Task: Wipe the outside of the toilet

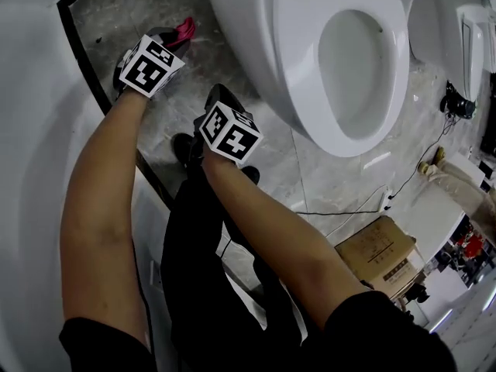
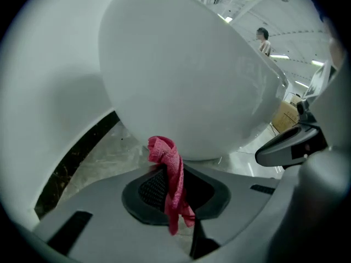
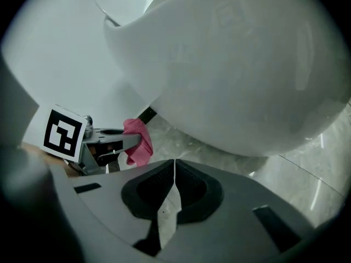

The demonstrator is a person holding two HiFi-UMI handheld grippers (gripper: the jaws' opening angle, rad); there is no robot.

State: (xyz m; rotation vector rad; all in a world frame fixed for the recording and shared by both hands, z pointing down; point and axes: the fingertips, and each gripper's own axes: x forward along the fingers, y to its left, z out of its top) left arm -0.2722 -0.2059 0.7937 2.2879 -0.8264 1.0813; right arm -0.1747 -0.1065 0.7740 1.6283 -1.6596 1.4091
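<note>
The person's bare forearms (image 1: 194, 231) reach down and forward from the bottom of the head view, each ending in a marker cube. They are stretched low because the work is at the toilet (image 1: 240, 22), on the rounded outer wall of the bowl where it curves in toward the marble floor (image 1: 147, 10).

The left hand-held gripper (image 1: 177, 34) is clamped on a red cloth (image 2: 167, 166). The cloth is pinched mid-length between the pads, so a bunched end sticks out ahead as the wiping face and a tail hangs behind. In the left gripper view that bunched end sits right under the bulge of the bowl (image 2: 186, 81). The right gripper view suggests a little floor between cloth (image 3: 137, 141) and porcelain, so contact cannot be confirmed.

The right hand-held gripper (image 3: 174, 185) has its jaws drawn together with nothing between them. It hovers just beside the left one, aimed at the same flank of the bowl (image 3: 241, 70), apparently idle.

The wiping stroke seems about to begin or is between passes, and most of the outside looks still to be covered.
</note>
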